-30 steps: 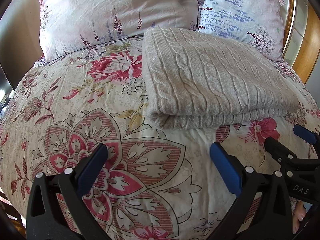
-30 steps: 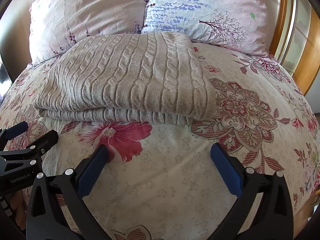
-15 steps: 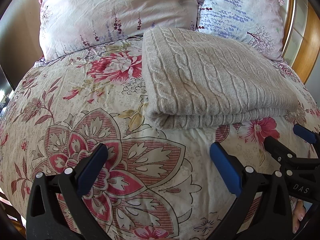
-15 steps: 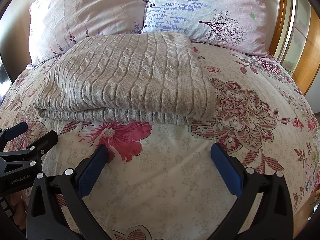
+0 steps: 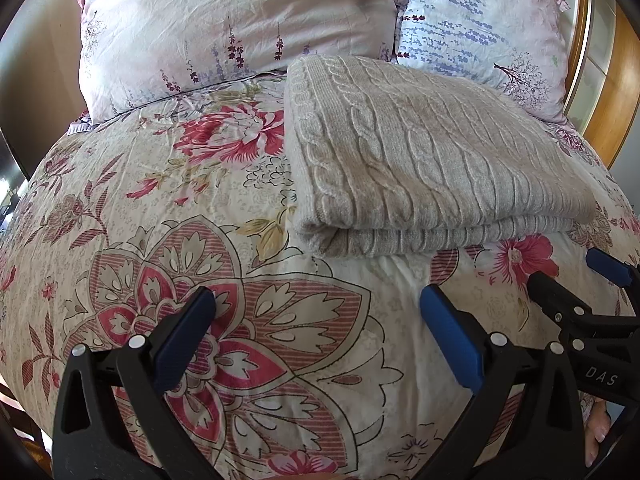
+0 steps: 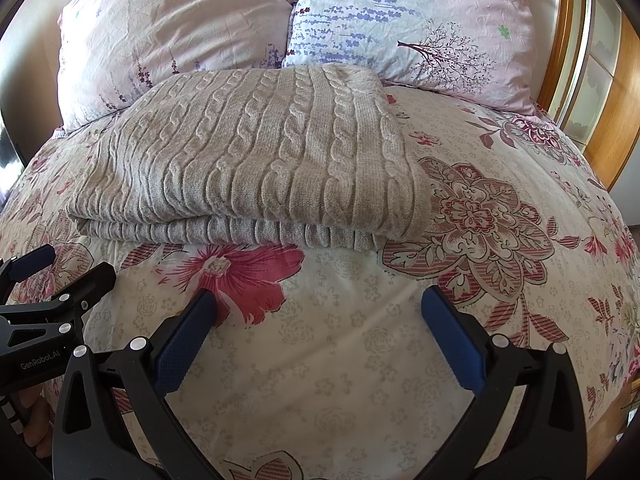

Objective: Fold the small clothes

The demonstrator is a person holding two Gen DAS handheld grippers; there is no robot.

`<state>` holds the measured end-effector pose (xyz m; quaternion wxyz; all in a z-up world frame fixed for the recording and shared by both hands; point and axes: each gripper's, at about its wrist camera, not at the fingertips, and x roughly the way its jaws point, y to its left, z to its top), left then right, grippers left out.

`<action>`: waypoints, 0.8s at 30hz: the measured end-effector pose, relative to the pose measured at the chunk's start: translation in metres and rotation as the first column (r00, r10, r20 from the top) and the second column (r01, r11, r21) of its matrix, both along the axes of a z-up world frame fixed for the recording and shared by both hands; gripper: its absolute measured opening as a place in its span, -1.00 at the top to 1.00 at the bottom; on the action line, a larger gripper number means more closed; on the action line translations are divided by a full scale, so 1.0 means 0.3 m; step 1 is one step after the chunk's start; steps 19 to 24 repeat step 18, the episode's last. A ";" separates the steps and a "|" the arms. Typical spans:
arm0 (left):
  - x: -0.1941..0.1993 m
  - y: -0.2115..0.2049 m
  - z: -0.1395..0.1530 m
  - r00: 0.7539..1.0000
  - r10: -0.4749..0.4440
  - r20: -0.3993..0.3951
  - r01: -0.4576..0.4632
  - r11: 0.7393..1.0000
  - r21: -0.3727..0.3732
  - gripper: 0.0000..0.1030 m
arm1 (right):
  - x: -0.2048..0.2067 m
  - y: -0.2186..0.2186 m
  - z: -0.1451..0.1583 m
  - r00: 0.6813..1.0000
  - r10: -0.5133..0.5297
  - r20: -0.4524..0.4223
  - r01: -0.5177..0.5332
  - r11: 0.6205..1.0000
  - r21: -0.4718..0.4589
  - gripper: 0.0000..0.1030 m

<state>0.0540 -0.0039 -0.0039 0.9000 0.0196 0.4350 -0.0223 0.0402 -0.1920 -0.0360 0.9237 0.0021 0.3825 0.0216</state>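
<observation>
Neatly folded, the sweater [image 5: 432, 168] lies on the quilt [image 5: 160, 208] below the pillows [image 6: 400, 24]; left gripper [image 5: 320, 332] and right gripper [image 6: 320, 332] hover short of it, wide open and empty, apparently finished.

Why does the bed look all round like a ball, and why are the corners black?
Left wrist view: the fisheye lens bulges the floral quilt and leaves dark corners; the folded beige cable-knit sweater is sharp, in soft daylight. Right wrist view: same bulge, curving the wooden headboard; the open right claw looks huge only because it is near the lens.
</observation>
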 end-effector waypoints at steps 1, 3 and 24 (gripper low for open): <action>-0.001 0.001 0.000 1.000 0.000 0.000 0.000 1.000 0.000 -0.97 | -0.001 0.001 0.000 1.000 0.000 0.000 0.000 1.000 0.000 -0.97; -0.001 0.000 0.001 1.000 0.001 0.000 -0.001 1.000 0.000 -0.97 | -0.001 0.001 0.000 1.000 0.000 0.000 0.000 1.000 0.000 -0.97; 0.005 0.001 0.001 1.000 0.003 -0.001 -0.003 1.000 0.001 -0.97 | -0.002 0.001 0.001 1.000 -0.001 0.001 0.001 1.000 0.000 -0.97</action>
